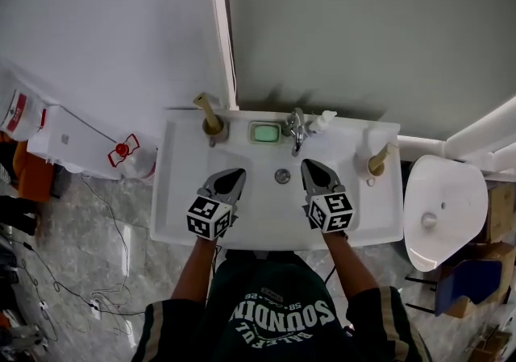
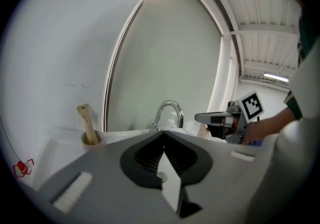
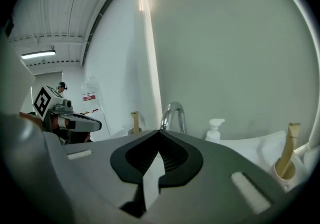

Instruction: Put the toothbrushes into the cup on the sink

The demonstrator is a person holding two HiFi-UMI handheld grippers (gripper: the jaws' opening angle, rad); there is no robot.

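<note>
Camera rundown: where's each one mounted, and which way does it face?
Head view: on the person's head, looking steeply down on the sink; both forearms, left gripper and right gripper show.
Left gripper view: on the left gripper, along its shut jaws toward the faucet; right gripper at right.
Right gripper view: likewise toward the faucet; left gripper at left.
Shared: faucet, all three.

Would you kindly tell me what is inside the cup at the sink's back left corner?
One wooden toothbrush stands tilted in the cup, its upper end sticking out. Its lower end and the cup's bottom are hidden by its wall.
</note>
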